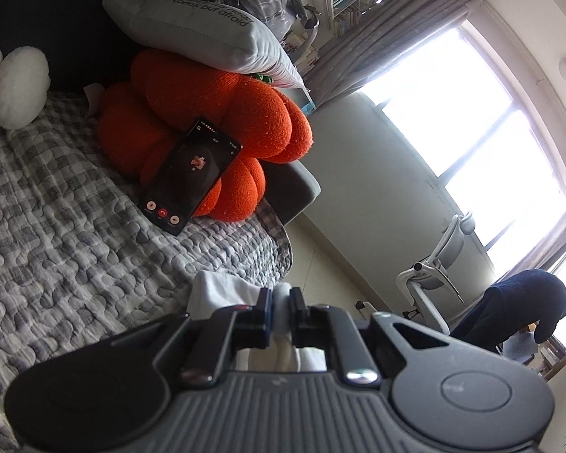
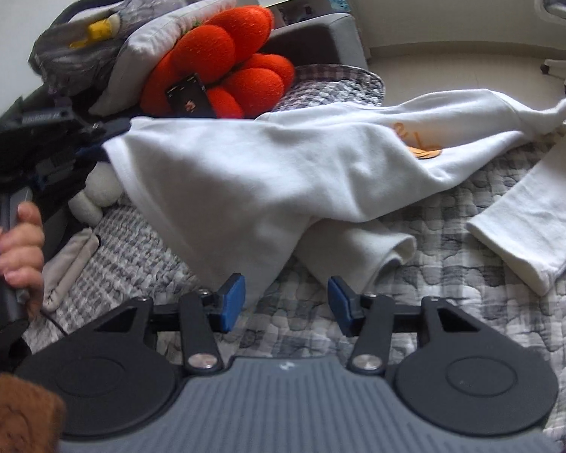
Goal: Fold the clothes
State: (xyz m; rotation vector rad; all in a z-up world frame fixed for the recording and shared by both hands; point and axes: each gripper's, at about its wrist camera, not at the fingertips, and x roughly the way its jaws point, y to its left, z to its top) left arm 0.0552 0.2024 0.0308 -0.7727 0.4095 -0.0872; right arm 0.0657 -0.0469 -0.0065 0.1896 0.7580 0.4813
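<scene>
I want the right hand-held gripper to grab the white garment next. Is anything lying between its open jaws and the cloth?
Nothing visible: the right hand-held gripper faces the white garment across bare quilt.

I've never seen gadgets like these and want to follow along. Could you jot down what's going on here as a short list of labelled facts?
place: a bed with a grey checked quilt
garment: white sweatshirt, part lifted, sleeves lying on the quilt
left gripper: shut on a fold of the white sweatshirt
right gripper: open, nothing pinched
nearby: orange pumpkin cushion with a phone leaning on it
stage: folding not finished
</scene>
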